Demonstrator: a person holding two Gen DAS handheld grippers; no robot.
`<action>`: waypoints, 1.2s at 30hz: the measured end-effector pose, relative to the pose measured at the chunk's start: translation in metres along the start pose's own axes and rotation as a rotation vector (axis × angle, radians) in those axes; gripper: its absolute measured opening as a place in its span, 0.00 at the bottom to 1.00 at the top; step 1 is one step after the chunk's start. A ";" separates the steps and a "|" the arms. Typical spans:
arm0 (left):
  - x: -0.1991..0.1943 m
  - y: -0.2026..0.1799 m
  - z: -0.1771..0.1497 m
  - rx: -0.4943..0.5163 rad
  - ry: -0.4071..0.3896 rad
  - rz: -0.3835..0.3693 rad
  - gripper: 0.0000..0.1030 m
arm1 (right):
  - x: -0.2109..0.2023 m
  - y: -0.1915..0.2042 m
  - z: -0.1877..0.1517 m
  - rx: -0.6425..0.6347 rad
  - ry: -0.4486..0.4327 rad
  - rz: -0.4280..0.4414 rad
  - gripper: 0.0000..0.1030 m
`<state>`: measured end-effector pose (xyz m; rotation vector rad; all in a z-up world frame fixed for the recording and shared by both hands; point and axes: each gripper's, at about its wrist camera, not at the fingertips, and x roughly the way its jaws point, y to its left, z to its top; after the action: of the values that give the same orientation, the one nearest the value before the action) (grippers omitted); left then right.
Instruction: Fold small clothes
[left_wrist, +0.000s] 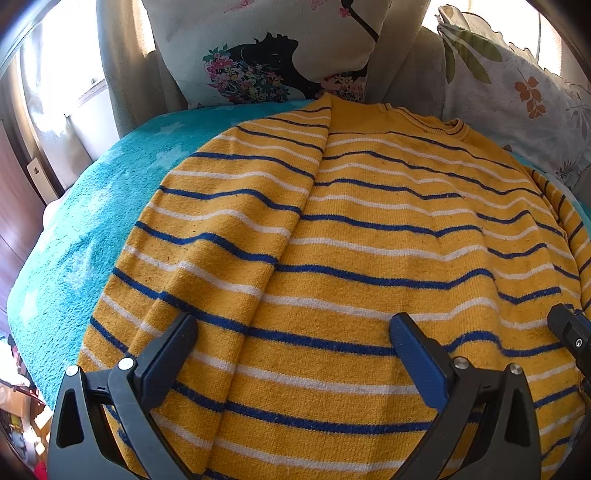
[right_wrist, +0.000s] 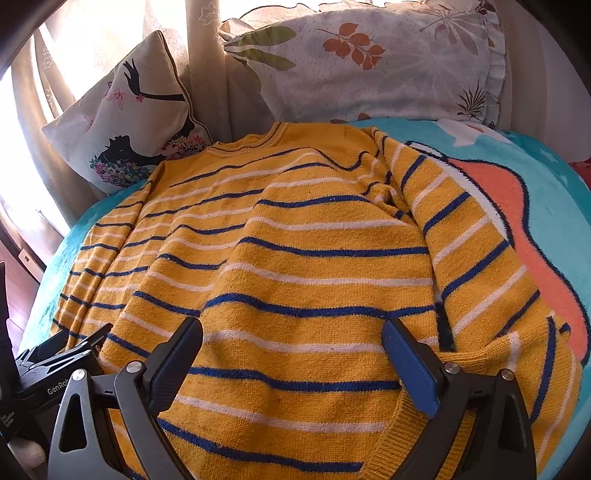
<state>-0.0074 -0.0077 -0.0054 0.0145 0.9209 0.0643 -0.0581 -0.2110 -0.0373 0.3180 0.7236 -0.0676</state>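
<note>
We see the yellow striped sweater lying flat on the turquoise blanket covering the bed, its long axis running away from us, collar toward the pillows and curtained window. Our left gripper and right gripper hover over its hem, jaws spread, holding nothing.
</note>
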 end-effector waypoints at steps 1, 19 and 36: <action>-0.001 0.000 -0.001 0.000 -0.005 -0.001 1.00 | 0.000 0.000 0.000 -0.001 0.000 -0.002 0.97; -0.094 0.027 0.003 -0.017 -0.217 -0.080 0.86 | -0.114 -0.079 -0.003 0.011 -0.194 -0.086 0.80; -0.083 0.011 -0.003 0.010 -0.168 -0.118 0.86 | -0.076 -0.070 -0.055 -0.182 -0.027 -0.184 0.13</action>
<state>-0.0603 -0.0021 0.0595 -0.0252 0.7521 -0.0501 -0.1623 -0.2644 -0.0437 0.0759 0.7251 -0.1793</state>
